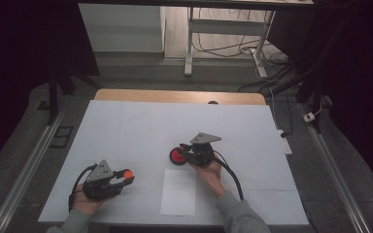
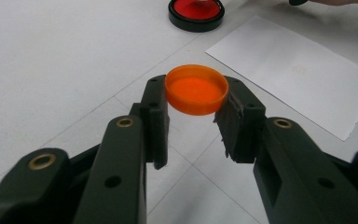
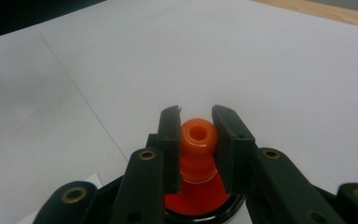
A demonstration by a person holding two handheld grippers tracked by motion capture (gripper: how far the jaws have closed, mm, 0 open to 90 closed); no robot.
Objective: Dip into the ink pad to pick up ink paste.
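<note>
Left tool (image 2: 193, 121) clamps an orange cap (image 2: 196, 89), right tool (image 3: 196, 144) a stamp (image 3: 198, 140), over white table (image 1: 126, 126).

The orange cap (image 2: 196, 89) is seen as smooth, slightly translucent plastic. The knobbed stamp (image 3: 198, 140) is moulded in glossy orange plastic. Both tongs (image 2: 193, 119) (image 3: 196, 140) are made of matt black plastic with brass-coloured rivets. The counter (image 1: 126, 131) is covered in matt white; a wooden edge is shown behind.

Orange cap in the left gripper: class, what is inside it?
The orange cap, clamped between the left gripper's jaws, faces open side up. Its orange inside looks empty; the near wall hides a strip of the floor.
</note>
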